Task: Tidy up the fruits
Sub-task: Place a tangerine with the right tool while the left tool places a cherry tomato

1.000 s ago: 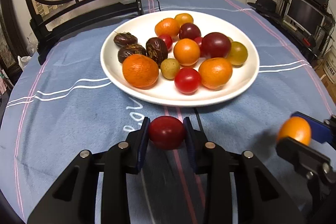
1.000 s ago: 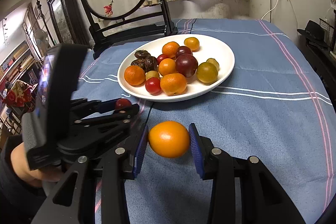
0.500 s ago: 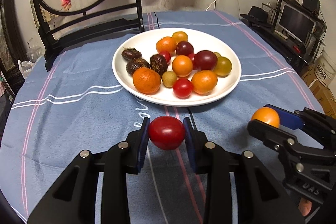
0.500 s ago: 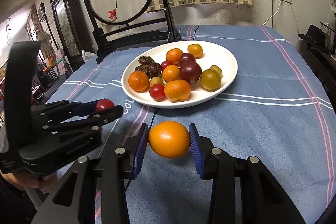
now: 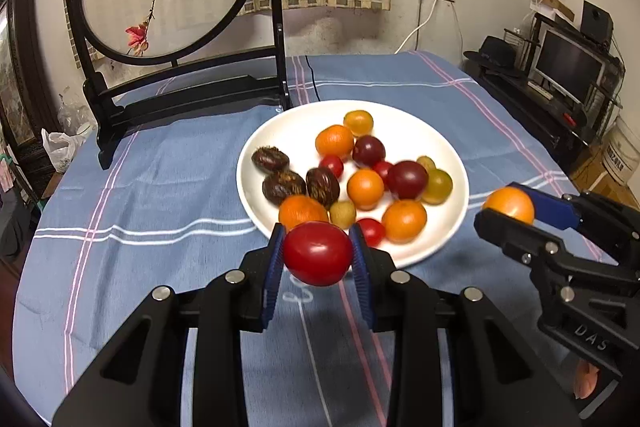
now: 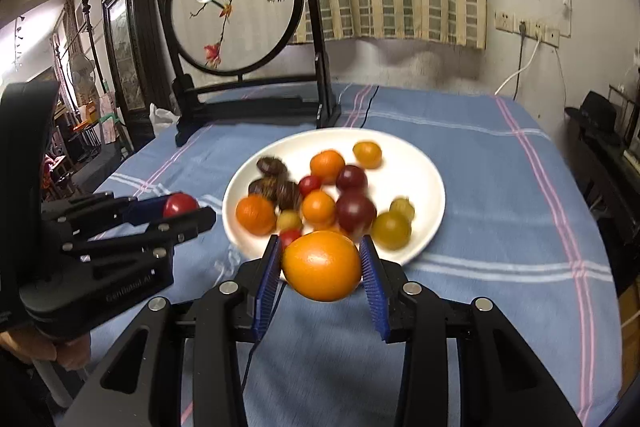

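Tablecloth sits farther below; both fruit-clamping grippers have risen.

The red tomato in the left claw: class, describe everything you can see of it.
The small, smooth, glossy red tomato is oval, with a pale highlight on its skin and no stem showing. It is clamped on both sides between the ribbed blue pads of the left claw, held clear of the blue striped tablecloth, in front of the round white plate of fruit. Only the pads touch it.
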Tool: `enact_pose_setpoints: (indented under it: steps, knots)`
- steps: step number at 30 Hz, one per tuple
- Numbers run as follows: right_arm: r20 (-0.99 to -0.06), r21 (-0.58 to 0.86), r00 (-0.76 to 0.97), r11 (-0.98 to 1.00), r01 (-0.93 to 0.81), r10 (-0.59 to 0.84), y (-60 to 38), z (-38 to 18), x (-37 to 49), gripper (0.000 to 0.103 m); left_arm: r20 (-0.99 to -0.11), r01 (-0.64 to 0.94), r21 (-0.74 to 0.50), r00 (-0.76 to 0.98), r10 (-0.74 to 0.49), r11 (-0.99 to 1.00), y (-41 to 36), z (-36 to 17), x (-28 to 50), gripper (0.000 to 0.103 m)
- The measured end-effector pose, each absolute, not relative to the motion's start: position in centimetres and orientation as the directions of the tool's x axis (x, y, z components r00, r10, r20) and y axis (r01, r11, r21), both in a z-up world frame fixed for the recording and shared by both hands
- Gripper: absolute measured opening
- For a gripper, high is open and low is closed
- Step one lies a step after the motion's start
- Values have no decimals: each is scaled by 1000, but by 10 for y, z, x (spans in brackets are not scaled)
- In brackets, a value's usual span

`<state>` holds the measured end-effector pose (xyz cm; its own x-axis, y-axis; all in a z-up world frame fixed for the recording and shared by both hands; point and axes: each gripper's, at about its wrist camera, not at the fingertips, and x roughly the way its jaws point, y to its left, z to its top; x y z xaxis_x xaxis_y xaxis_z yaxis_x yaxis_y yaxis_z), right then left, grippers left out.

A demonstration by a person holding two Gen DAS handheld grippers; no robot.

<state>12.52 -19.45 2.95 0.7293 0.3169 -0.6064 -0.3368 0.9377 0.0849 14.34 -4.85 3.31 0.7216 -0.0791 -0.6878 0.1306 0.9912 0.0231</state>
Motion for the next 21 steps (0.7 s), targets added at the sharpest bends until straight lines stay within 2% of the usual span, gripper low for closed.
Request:
enact_pose_setpoints:
  steps: [21]
  knots:
    - [-639,115,710,949,-292,296,-175,15,217,40,-727,25,-32,686,-41,999,-41,12,247,31]
